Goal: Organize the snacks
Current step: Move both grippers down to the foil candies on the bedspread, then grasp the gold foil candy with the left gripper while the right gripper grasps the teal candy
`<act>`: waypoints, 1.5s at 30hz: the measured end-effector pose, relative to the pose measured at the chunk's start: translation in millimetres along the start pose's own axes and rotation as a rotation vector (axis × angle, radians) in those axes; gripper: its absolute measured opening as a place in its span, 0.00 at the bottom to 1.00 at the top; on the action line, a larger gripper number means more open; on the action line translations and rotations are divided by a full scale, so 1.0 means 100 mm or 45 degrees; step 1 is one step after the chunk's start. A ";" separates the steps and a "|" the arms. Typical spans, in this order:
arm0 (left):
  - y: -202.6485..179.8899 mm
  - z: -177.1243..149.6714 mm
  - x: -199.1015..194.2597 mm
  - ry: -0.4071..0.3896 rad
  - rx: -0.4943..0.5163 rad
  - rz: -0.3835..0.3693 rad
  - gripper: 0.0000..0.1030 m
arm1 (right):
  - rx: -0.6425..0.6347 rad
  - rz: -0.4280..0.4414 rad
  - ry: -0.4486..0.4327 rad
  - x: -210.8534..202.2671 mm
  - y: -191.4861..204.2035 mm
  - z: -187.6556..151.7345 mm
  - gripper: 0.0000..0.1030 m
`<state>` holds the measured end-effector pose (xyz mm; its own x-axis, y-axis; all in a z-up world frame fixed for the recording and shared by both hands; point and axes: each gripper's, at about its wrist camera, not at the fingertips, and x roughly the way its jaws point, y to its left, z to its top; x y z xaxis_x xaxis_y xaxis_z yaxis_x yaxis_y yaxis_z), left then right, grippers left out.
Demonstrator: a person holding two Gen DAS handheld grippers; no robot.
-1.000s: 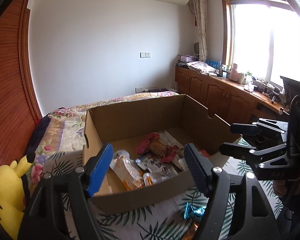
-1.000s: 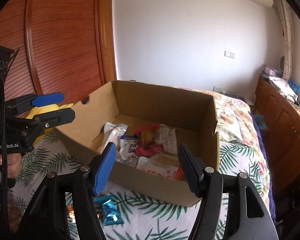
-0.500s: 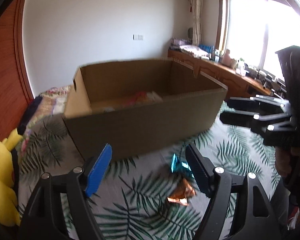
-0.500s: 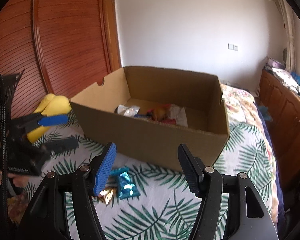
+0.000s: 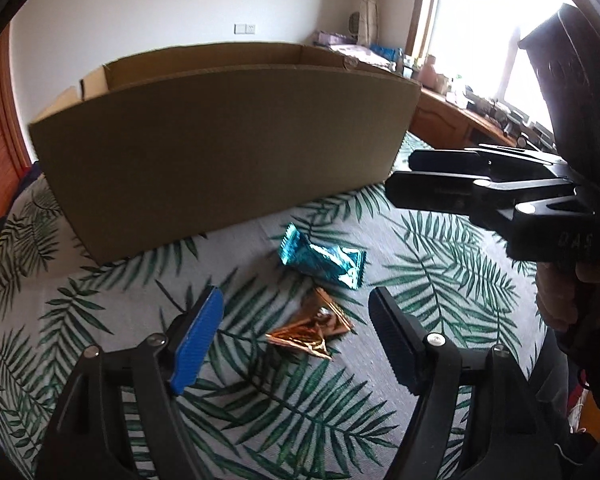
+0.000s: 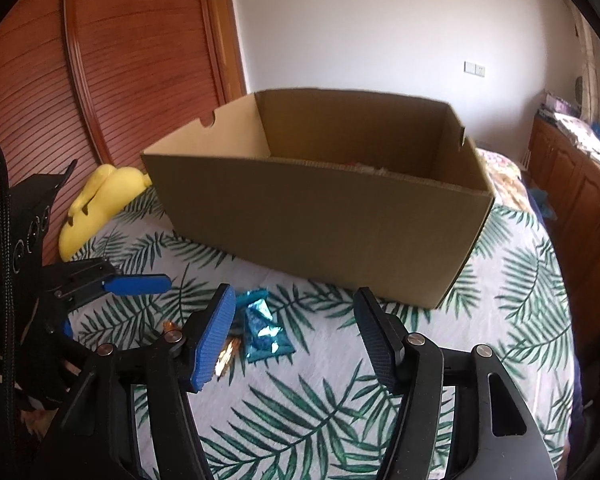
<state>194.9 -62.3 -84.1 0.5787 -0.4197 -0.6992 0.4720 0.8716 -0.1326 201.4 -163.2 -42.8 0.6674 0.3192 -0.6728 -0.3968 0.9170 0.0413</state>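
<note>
A teal foil snack packet (image 5: 323, 259) and a crumpled copper foil wrapper (image 5: 311, 327) lie on the palm-leaf bedspread in front of an open cardboard box (image 5: 220, 140). My left gripper (image 5: 296, 328) is open and empty, low over the copper wrapper. My right gripper (image 6: 296, 332) is open and empty, just right of the teal packet (image 6: 262, 330); the copper wrapper (image 6: 226, 354) peeks out behind its left finger. The box (image 6: 320, 216) hides most of its contents; a little red shows over the rim.
A yellow plush toy (image 6: 100, 200) lies left of the box by the wooden headboard. The right gripper shows in the left view (image 5: 480, 188), the left gripper in the right view (image 6: 112, 284). Wooden cabinets (image 6: 580, 188) line the right wall.
Both grippers have dropped from above the box down toward the bedspread in front of it. The snacks inside the box have gone out of sight. Both stay open.
</note>
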 end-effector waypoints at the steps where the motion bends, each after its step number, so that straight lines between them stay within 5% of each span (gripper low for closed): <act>1: -0.01 0.00 0.02 0.009 0.002 -0.006 0.72 | 0.002 0.002 0.008 0.03 0.01 -0.02 0.61; 9: -0.05 0.00 0.16 0.075 0.017 -0.026 0.69 | 0.026 0.007 0.040 0.12 -0.04 -0.09 0.61; 22: -0.11 -0.04 0.12 0.102 0.052 -0.038 0.24 | 0.022 0.046 0.106 0.29 0.02 -0.18 0.61; 29: 0.12 -0.10 -0.04 0.073 -0.027 0.010 0.23 | 0.022 0.129 0.151 0.46 0.10 -0.16 0.56; 40: 0.36 -0.08 -0.27 0.007 -0.097 0.071 0.23 | -0.055 0.094 0.203 0.66 0.22 -0.16 0.48; 45: 0.46 -0.11 -0.33 -0.004 -0.109 0.073 0.23 | -0.082 0.034 0.229 0.71 0.22 -0.18 0.33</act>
<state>190.1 -5.9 -74.2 0.6052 -0.3690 -0.7054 0.3792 0.9127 -0.1521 228.5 -124.9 -102.9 0.5351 0.2898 -0.7935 -0.4560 0.8898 0.0175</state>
